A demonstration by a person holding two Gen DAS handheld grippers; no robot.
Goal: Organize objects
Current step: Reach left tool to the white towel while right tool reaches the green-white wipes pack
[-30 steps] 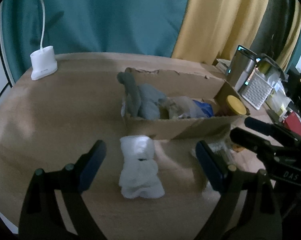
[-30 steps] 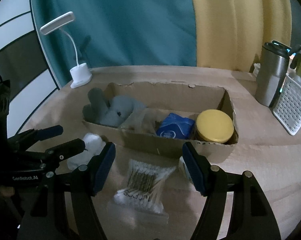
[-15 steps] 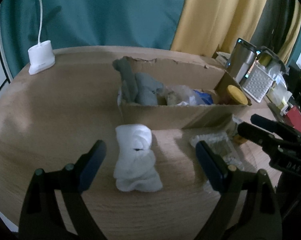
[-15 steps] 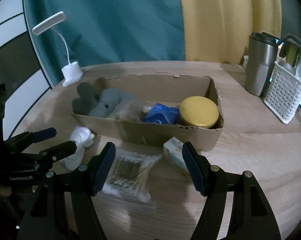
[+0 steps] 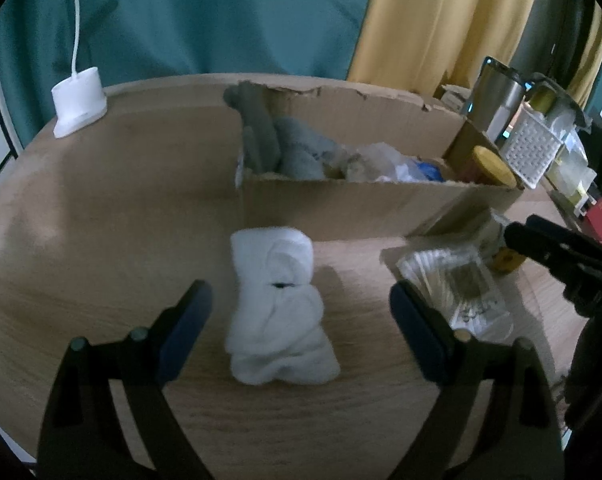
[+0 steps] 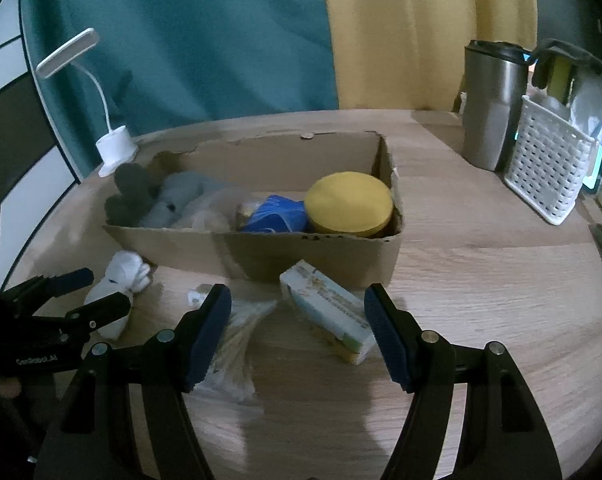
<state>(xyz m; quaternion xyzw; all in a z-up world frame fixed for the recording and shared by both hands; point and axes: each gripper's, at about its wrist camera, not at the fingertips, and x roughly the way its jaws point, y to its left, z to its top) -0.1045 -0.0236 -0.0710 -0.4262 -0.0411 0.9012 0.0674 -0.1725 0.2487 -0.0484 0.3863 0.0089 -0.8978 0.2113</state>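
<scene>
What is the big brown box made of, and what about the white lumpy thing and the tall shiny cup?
The box looks like plain matte cardboard: brown, with torn, ragged edges. The white lumpy thing seems to be soft cloth, probably rolled socks or a towel, since it folds and bunches. The tall cup looks like brushed metal, grey with a dull shine, and has a dark lid, likely plastic.

The wooden desk (image 6: 481,288) carries a cardboard box (image 6: 285,252), with a white rolled sock (image 5: 277,312), a bag of cotton swabs (image 5: 457,280) and a small carton (image 6: 329,308) just before it. A lamp (image 6: 115,148), steel tumbler (image 6: 491,108) and white basket (image 6: 545,176) stand behind.
</scene>
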